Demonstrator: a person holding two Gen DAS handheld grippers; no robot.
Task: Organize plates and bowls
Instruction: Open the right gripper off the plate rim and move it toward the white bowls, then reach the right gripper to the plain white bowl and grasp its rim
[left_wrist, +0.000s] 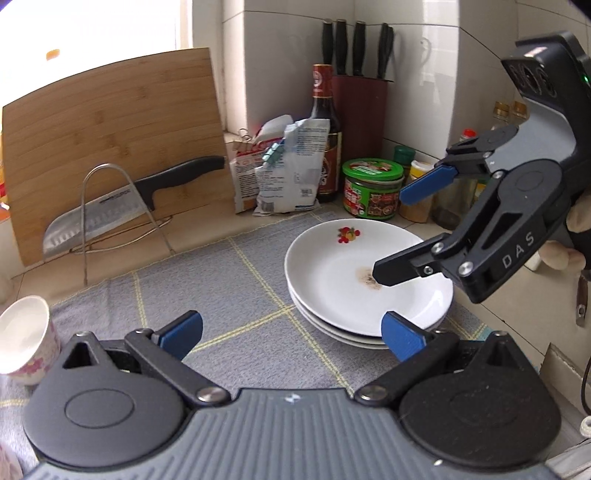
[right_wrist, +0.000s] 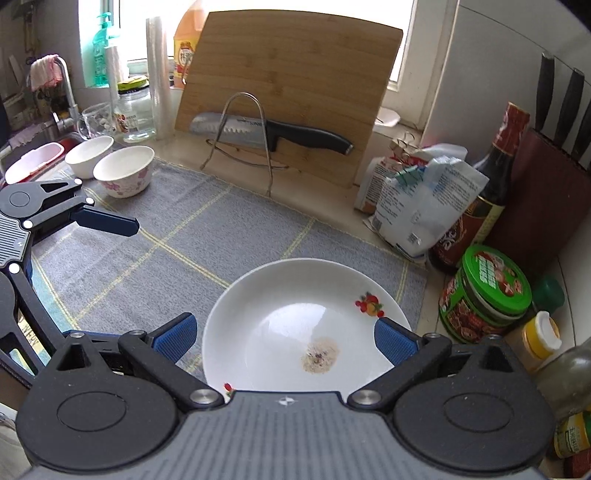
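Both pairs of fingers stand wide apart and hold nothing. My left gripper (left_wrist: 291, 334) hangs low over the grey checked mat (left_wrist: 229, 295), its blue pads well apart, with the stack of white plates (left_wrist: 365, 284) just ahead and to its right; the right-hand pad overlaps the stack's near rim in the picture, but I cannot tell whether it touches. My right gripper (right_wrist: 284, 338) hovers directly over the top plate (right_wrist: 295, 317), one pad on each side of it.

From the left wrist I see what the right cannot show me: the plates are three deep, and the right gripper (left_wrist: 402, 236) comes in from the side with its lower finger above the brown smear in the plate's middle, its upper finger raised well clear. A gloved hand (left_wrist: 576, 236) holds it at the frame edge. One flowered bowl (left_wrist: 26, 336) sits at the far left edge of the mat.

From the right wrist I see only the top plate, with its fruit print and the smear, but more of the counter: two bowls, the flowered bowl (right_wrist: 123, 170) and a plain white bowl (right_wrist: 88, 155) touching behind it, at the mat's far left corner, near a sink (right_wrist: 29, 162). The left gripper (right_wrist: 107, 221) enters from the left, well apart from the plates.

Both views share the bamboo cutting board (right_wrist: 295, 92), the knife (right_wrist: 273, 133) in its wire rack, the sauce bottle (right_wrist: 480, 199) and the green-lidded jar (right_wrist: 487, 295).
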